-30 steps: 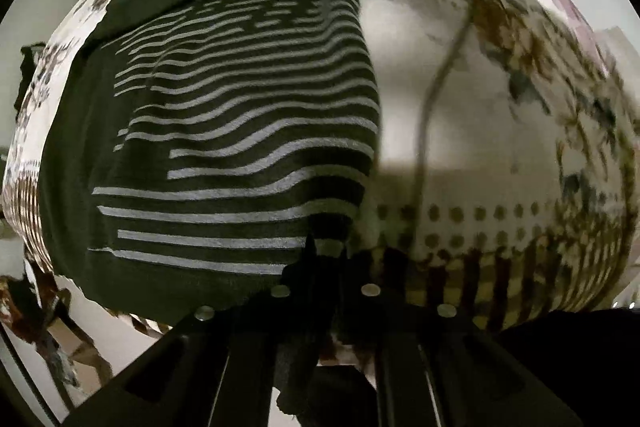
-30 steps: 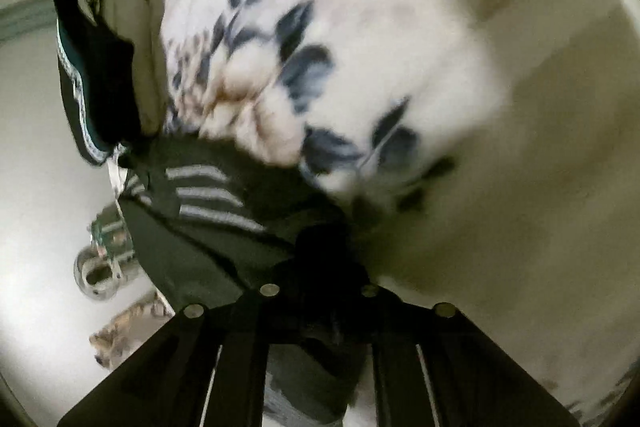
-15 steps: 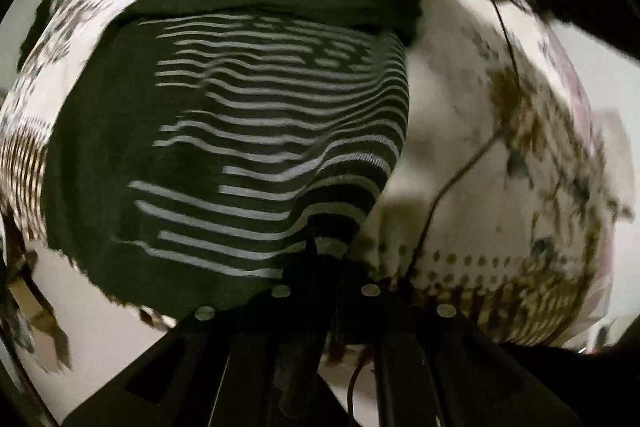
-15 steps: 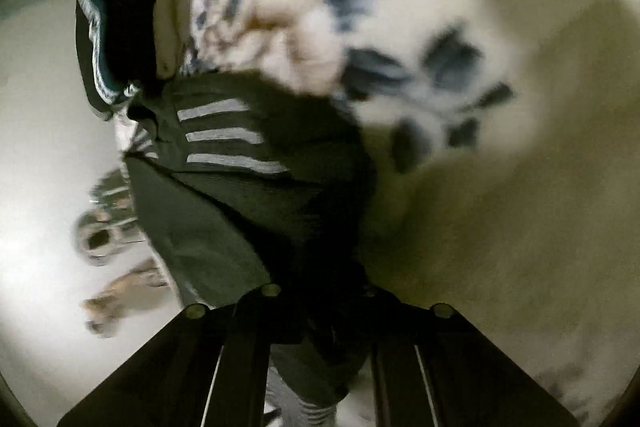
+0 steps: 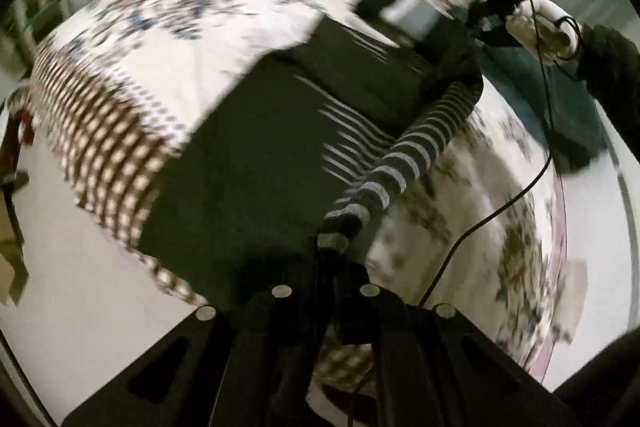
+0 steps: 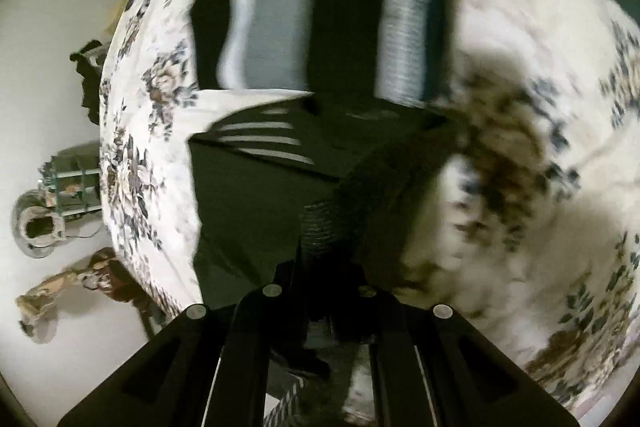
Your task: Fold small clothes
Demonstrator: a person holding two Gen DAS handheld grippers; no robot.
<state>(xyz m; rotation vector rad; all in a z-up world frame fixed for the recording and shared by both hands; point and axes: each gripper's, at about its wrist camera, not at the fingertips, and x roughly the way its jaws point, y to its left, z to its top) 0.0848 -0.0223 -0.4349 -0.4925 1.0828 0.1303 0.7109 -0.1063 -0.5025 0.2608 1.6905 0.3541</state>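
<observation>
Left gripper [image 5: 330,247] is clamped on the striped edge of the dark sweater [image 5: 256,155], jaws fully closed on the fabric, lifting that edge into a taut striped ridge that runs up and right toward the right gripper [image 5: 486,13]. Right gripper, seen far off in the left wrist view, sits in a gloved hand [image 5: 540,27] with a dark sleeve [image 5: 608,67] behind it and a black cable [image 5: 500,211] trailing down. In its own view the right gripper [image 6: 320,259] has just been closing and now pinches a ribbed dark part of the sweater [image 6: 256,199], fabric between the pads. Rest of the sweater lies spread on the floral bedsheet [image 5: 168,27], partly raised along the held edge. Another striped dark garment [image 6: 276,7] lies beyond it on the bedsheet [image 6: 540,75], heavily blurred. Checked sheet border [image 5: 104,131] hangs at the bed's edge. Pale floor [image 6: 52,27] on the left with some clutter, too blurred to identify.
</observation>
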